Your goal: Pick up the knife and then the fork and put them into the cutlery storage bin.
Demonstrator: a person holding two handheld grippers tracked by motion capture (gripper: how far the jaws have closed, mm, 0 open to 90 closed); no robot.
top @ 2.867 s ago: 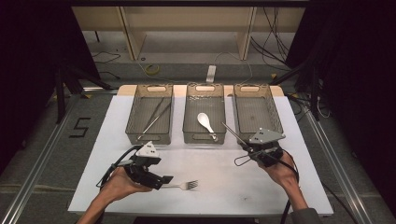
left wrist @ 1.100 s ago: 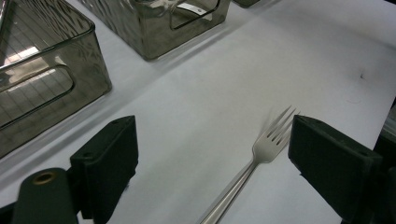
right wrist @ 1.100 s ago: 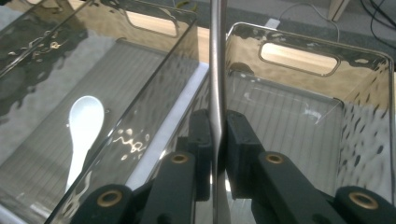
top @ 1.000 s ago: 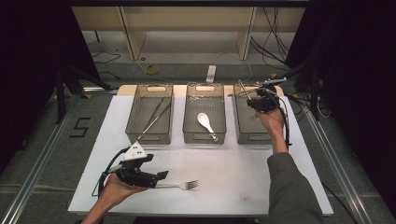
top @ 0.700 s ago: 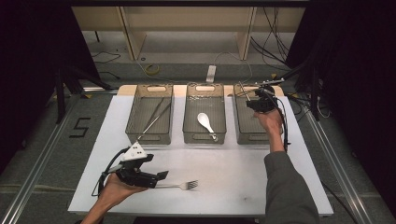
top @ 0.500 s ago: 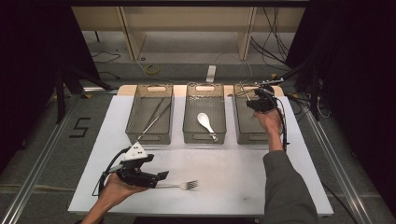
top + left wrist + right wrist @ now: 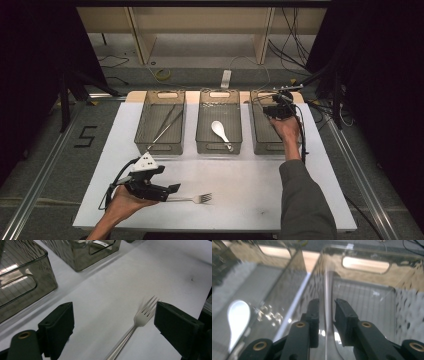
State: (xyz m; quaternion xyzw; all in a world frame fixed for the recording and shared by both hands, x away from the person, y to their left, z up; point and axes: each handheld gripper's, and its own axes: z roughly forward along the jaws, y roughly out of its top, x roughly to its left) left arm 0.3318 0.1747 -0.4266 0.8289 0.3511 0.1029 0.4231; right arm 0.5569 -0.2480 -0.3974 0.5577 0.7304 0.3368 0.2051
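High view: fixed above near edge of bench (image 7: 260,175), facing forward and down. Left claw camera: low, close over the fork (image 7: 130,332), also seen from above. Right claw camera: close inside right bin (image 7: 367,290); spoon (image 7: 237,315) shared.

White table top (image 7: 260,195), wooden strip along far edge. Directly on it: three smoked clear bins in a row at the far side, left bin (image 7: 161,148), middle bin (image 7: 218,147), right bin (image 7: 262,148), set apart by narrow gaps; one metal fork (image 7: 196,199) near the front edge, tines pointing right
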